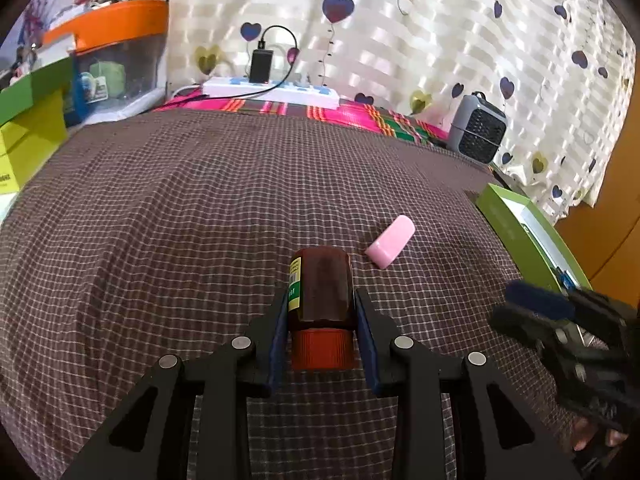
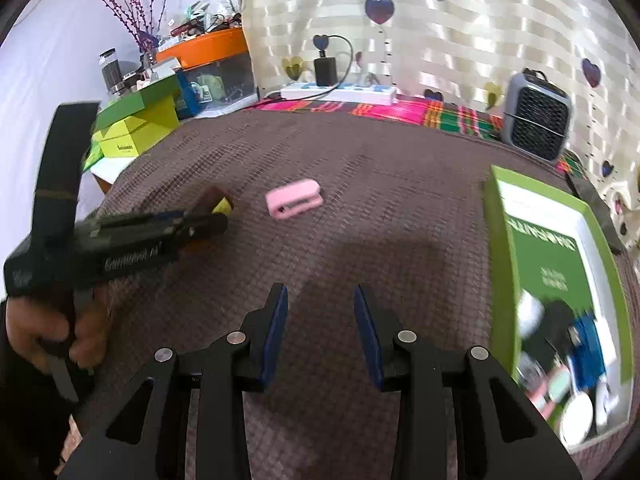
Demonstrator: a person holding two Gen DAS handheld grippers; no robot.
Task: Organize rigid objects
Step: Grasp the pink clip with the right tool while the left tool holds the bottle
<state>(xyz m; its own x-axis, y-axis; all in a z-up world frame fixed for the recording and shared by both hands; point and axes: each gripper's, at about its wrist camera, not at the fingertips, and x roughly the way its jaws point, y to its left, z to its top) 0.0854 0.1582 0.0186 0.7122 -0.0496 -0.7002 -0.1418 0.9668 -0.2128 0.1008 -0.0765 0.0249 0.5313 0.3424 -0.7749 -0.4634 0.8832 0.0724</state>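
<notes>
- Left wrist view: we see the left gripper (image 1: 322, 308) closed on a brown bottle (image 1: 325, 286), both blue pads against its sides, jaws partly drawn in. The bottle lies along the fingers, red cap (image 1: 323, 349) toward the camera, base pointing away over the checked cloth (image 1: 180, 220).
- The bottle's yellow-green label shows only as a sliver on its left side; we cannot read it.
- A pink case (image 1: 390, 247) lies on the cloth just beyond and right of the bottle, apart from it.
- At the right edge, the right gripper (image 1: 532, 308) is blurred and cut off; a green box (image 1: 520, 232) behind it is only partly visible.
- Right wrist view: the right gripper (image 2: 321, 312) stands partly open over bare cloth (image 2: 360, 160), nothing between its pads.
- The left gripper (image 2: 208, 212), held by a hand (image 2: 52, 332), is motion-blurred; the bottle (image 2: 216, 200) shows only as a dark tip with a yellow patch.
- The pink case (image 2: 295, 199) lies mid-cloth.
- The green box (image 2: 498, 240) at right holds smeared items we cannot identify.
</notes>
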